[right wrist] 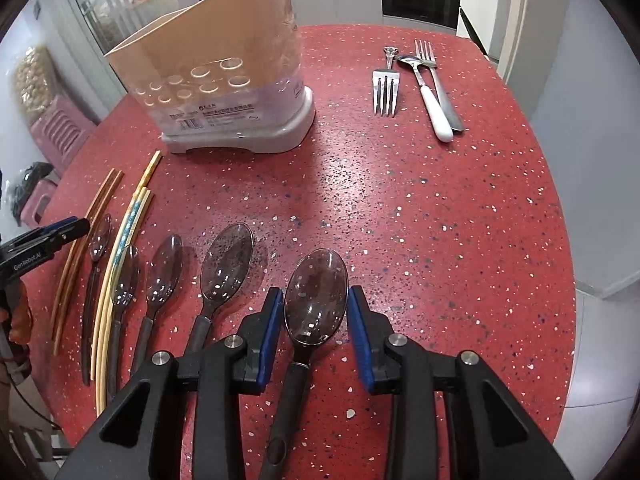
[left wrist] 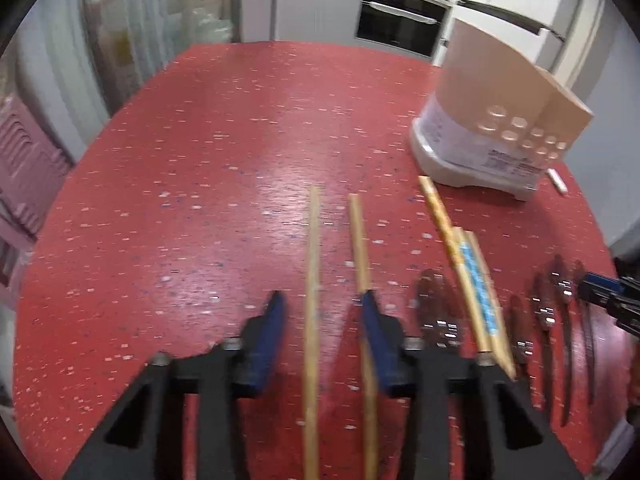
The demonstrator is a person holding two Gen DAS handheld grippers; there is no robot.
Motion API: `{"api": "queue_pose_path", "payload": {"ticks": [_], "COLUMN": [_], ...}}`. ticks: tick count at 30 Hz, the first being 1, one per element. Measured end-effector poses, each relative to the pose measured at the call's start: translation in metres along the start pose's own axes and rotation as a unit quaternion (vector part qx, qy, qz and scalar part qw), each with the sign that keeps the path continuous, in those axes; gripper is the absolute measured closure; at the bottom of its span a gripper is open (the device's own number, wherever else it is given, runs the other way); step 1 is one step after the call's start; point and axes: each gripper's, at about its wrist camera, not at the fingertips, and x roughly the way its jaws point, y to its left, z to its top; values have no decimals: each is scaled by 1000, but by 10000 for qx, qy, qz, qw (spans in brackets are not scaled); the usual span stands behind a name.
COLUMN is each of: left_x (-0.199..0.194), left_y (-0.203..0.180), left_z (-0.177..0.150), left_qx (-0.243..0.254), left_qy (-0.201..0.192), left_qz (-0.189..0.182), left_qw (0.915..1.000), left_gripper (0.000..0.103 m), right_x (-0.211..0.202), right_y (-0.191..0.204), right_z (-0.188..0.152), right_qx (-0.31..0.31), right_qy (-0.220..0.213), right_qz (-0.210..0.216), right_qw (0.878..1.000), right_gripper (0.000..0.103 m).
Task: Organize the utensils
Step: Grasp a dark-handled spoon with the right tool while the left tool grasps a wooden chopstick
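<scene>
While your left gripper (left wrist: 322, 316) hangs over the red table (left wrist: 200, 160), its blue fingers spread wide, one plain chopstick (left wrist: 312, 280) runs between them untouched and a second chopstick (left wrist: 359, 240) passes under the right finger; whether they touch is unclear. The utensil holder (left wrist: 492, 120) stands well apart, far right.

From your right wrist, your right gripper (right wrist: 316, 320) is equally wide open, straddling the largest smoky spoon (right wrist: 316, 296) without gripping it. Four smaller spoons (right wrist: 226, 264) lie left of it; two forks (right wrist: 386, 92) and a white-handled spoon (right wrist: 434, 108) rest beyond.
</scene>
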Motion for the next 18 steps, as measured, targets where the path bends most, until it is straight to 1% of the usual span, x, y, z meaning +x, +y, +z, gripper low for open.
{"api": "queue_pose_path", "payload": {"ticks": [2,3,5,7,9,12,16,18], "left_x": [-1,0,0,-1,-5,-19,-35,-39], "left_y": [-6,-8,-10,-8,-7,-8,-12,-15], "left_z": [1,2,3,3,3,-6,-8,-7], "left_qx": [108,148,124,28,-26,-65,-65,-11], "left_qy": [43,62,60,-25,-120,-233,-406,-409], "left_qz": [-2,-129,-104,-122,-158,-251,-333,-328], "left_qw": [9999,9998,9999,9999,9998,9994,9986,9986], "left_gripper": [57,75,76,79,79,79,79,79], "right_x": [0,1,-1,-5,-10,-17,-32,-39], "right_y": [-1,-1,-6,-9,-12,-13,-15,-14], "right_z": [0,0,-2,-3,-4,-5,-4,-3], "right_qx": [19,33,87,140,171,220,268,235], "right_qy": [-21,-26,-26,-61,-147,-272,-423,-514], "right_qz": [43,65,118,178,251,374,501,540], "right_qw": [10000,10000,9999,9997,9994,9987,9975,9969], "right_gripper": [68,68,68,68,68,68,68,68]}}
